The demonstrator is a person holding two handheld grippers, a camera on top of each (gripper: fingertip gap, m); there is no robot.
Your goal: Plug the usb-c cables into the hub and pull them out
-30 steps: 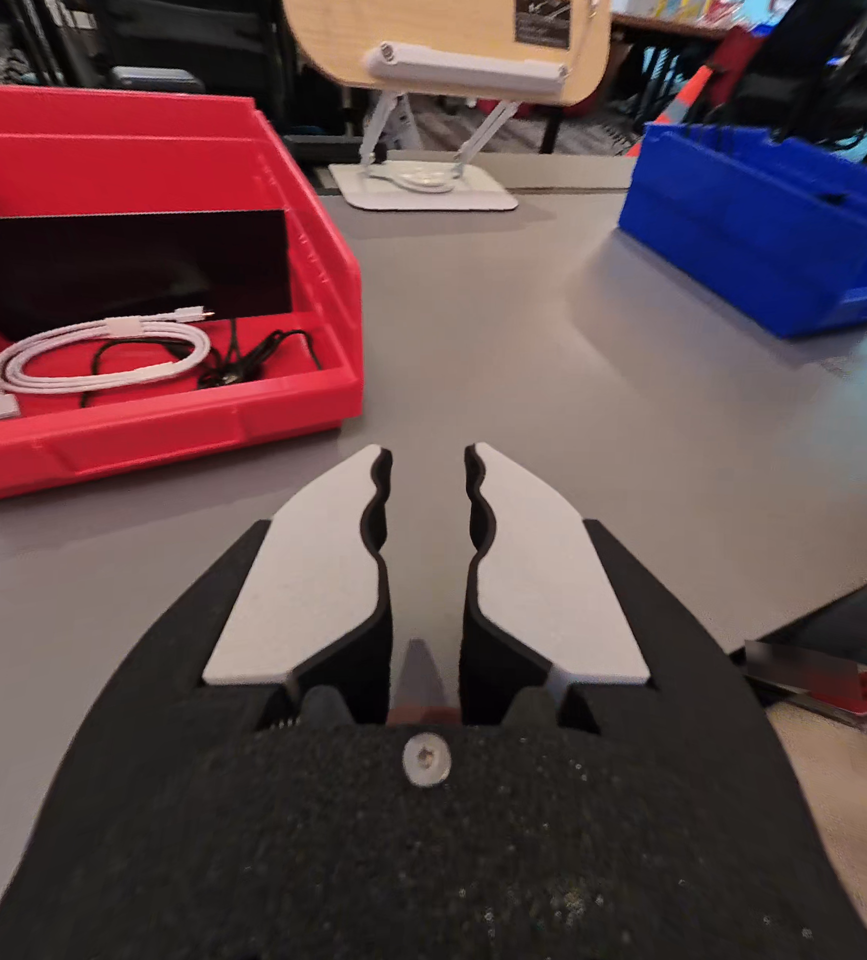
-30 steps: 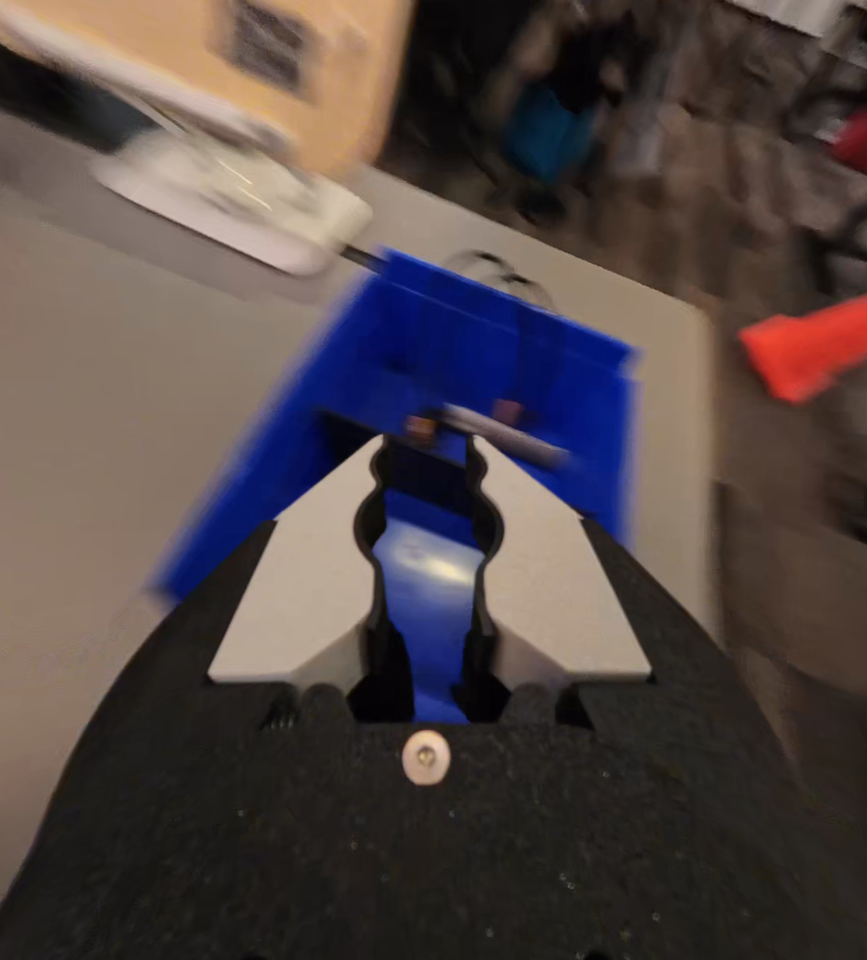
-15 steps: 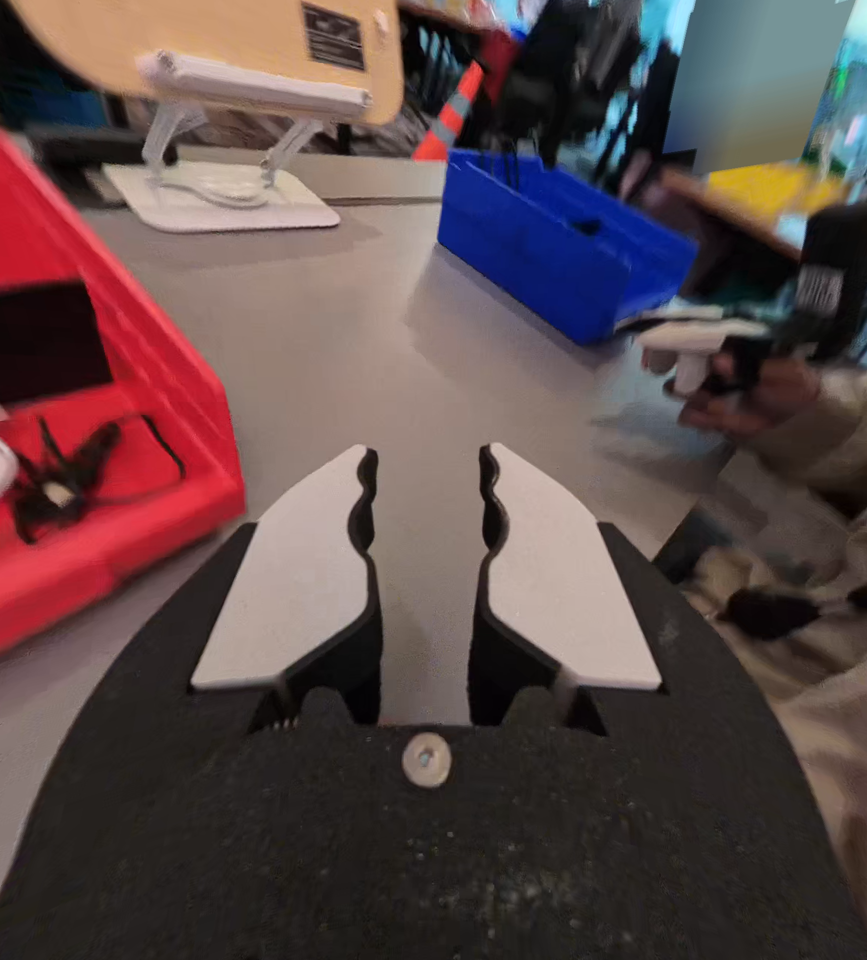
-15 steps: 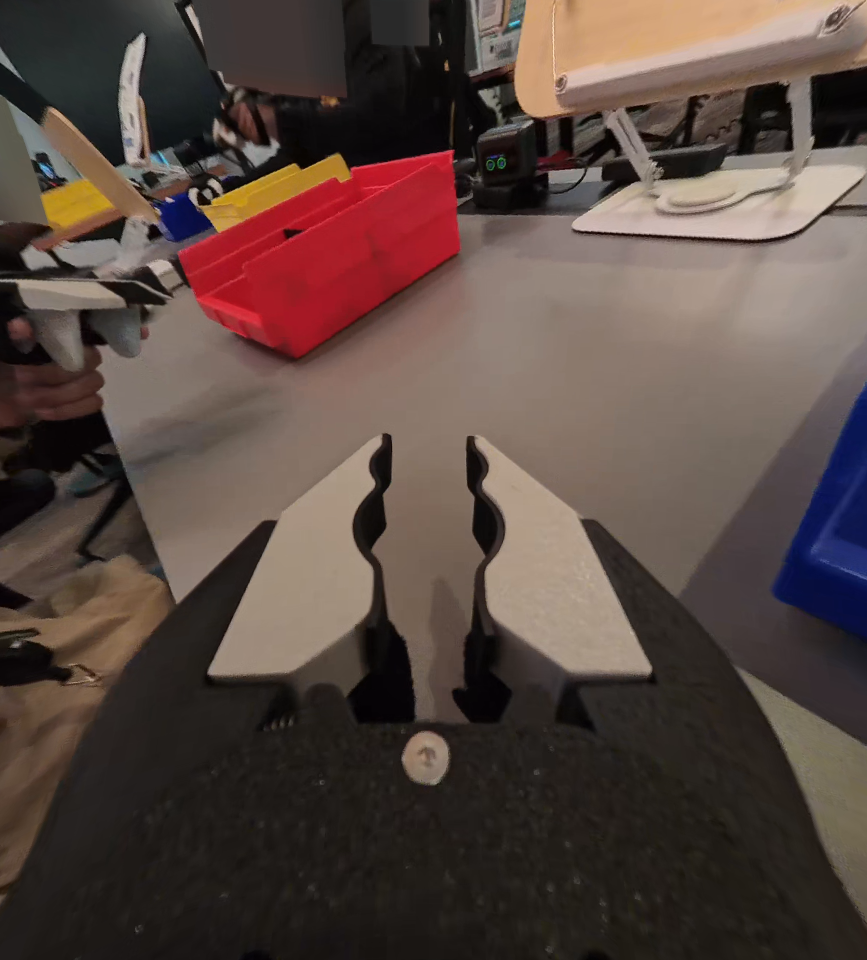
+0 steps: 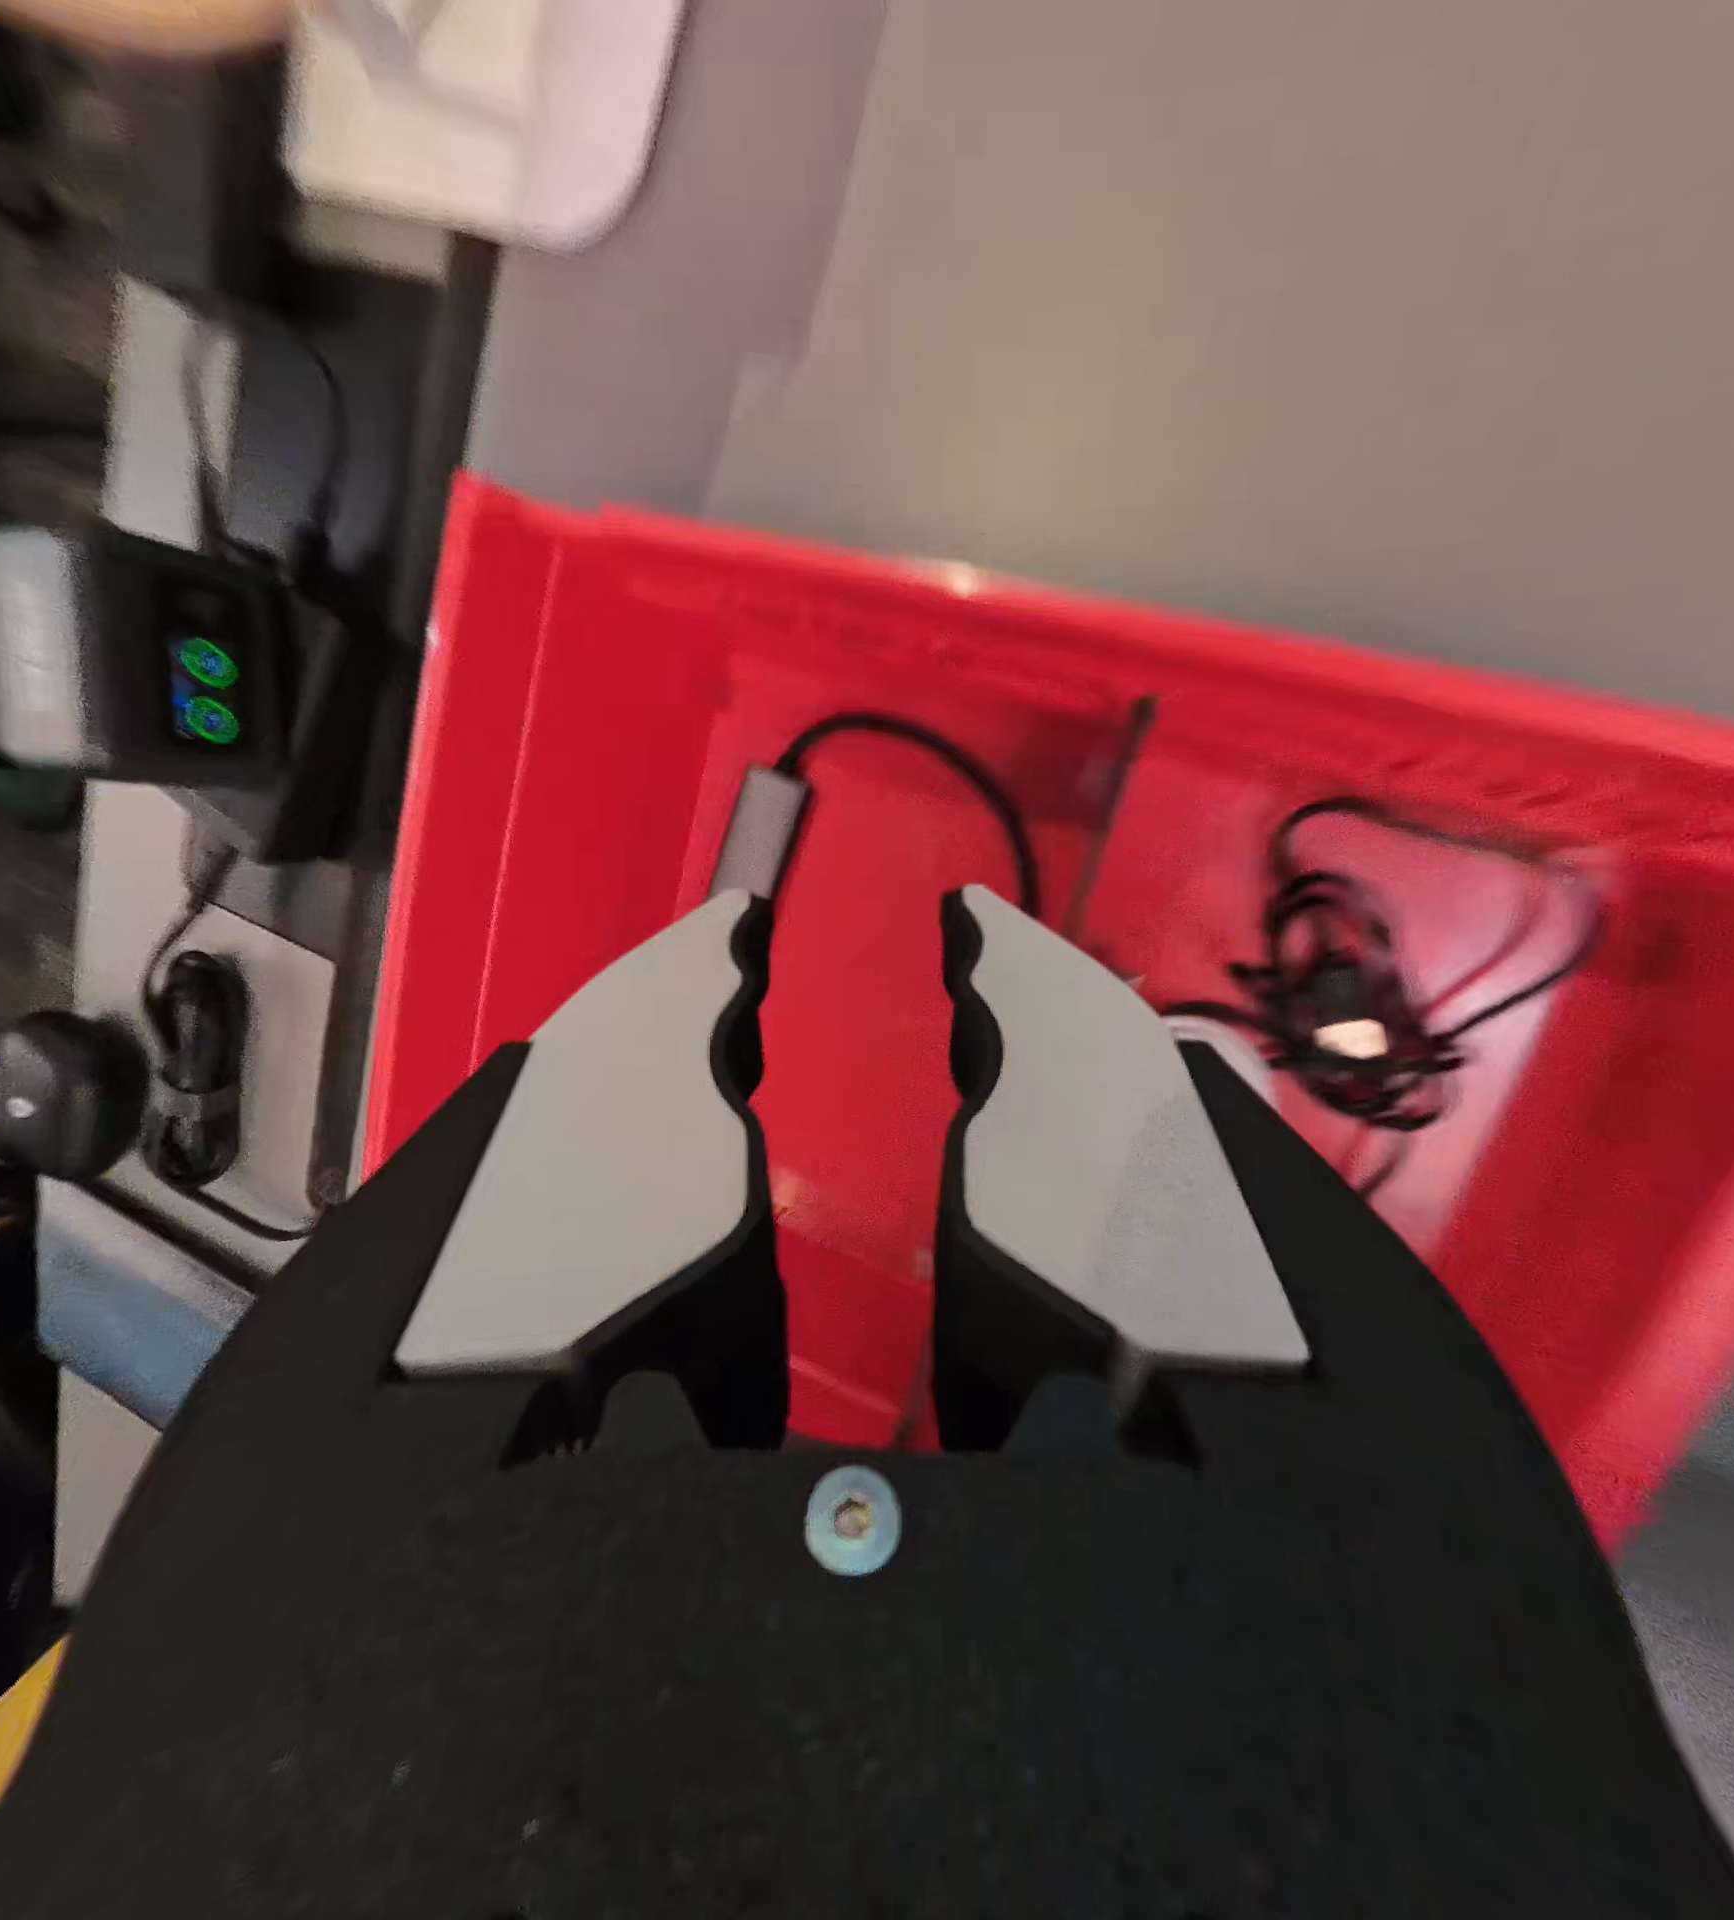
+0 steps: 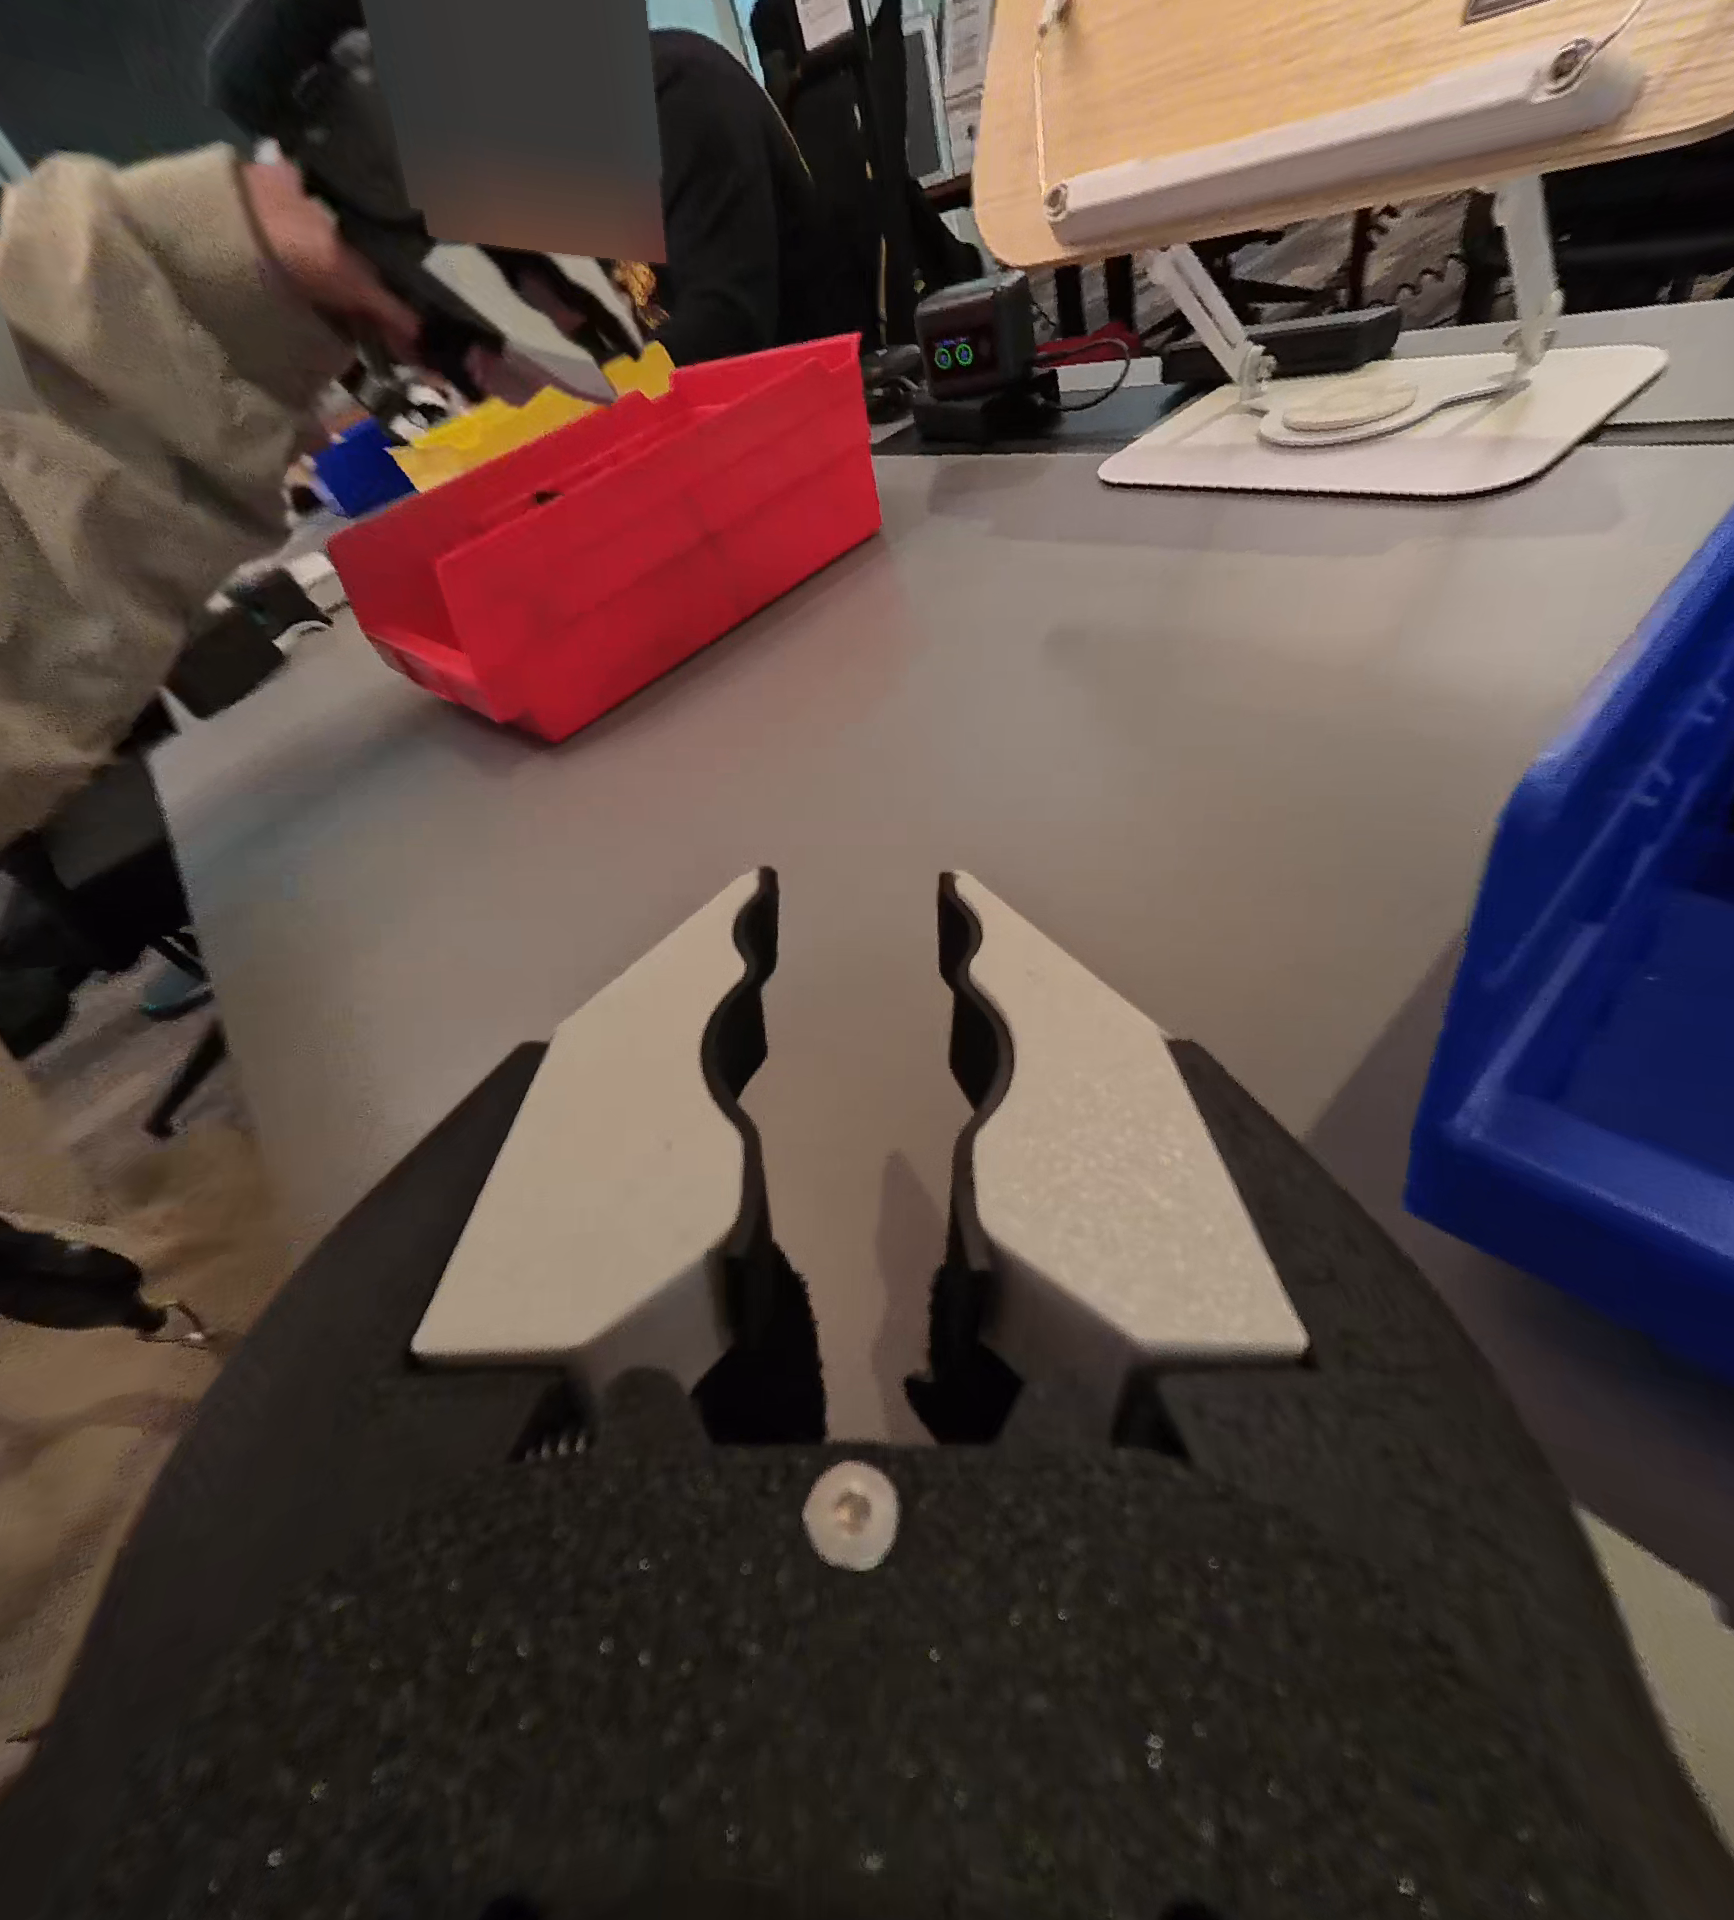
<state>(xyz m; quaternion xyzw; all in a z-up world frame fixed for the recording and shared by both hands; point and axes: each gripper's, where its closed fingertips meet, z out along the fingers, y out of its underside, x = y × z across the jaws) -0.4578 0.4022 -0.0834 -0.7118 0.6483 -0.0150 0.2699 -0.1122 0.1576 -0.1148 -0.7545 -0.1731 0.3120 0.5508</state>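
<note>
In the left wrist view my left gripper [image 5: 847, 904] is open and empty, pointing down into the red bin [image 5: 634, 665]. A grey hub [image 5: 761, 840] with a black lead lies on the bin floor just beyond my left fingertip. A tangle of black cable [image 5: 1346, 1023] lies further right in the bin. In the right wrist view my right gripper [image 6: 855, 883] is open and empty, low over the grey table [image 6: 1206, 707]. The red bin [image 6: 634, 561] stands far left there, and the left gripper [image 6: 530, 343] hangs above it in a hand.
A blue bin [image 6: 1652, 987] sits close on the right of the right gripper. A wooden board on a white stand [image 6: 1382, 426] is at the table's back. A small black device with green lights [image 6: 972, 348] sits behind the red bin. A person in a beige jacket [image 6: 63, 520] is left. My right fingertips sit around 45 cm from my left ones.
My left gripper has swung from facing across the table to pointing down into the red bin, over the hub. My right gripper has held nearly still, its view slightly shifted.
</note>
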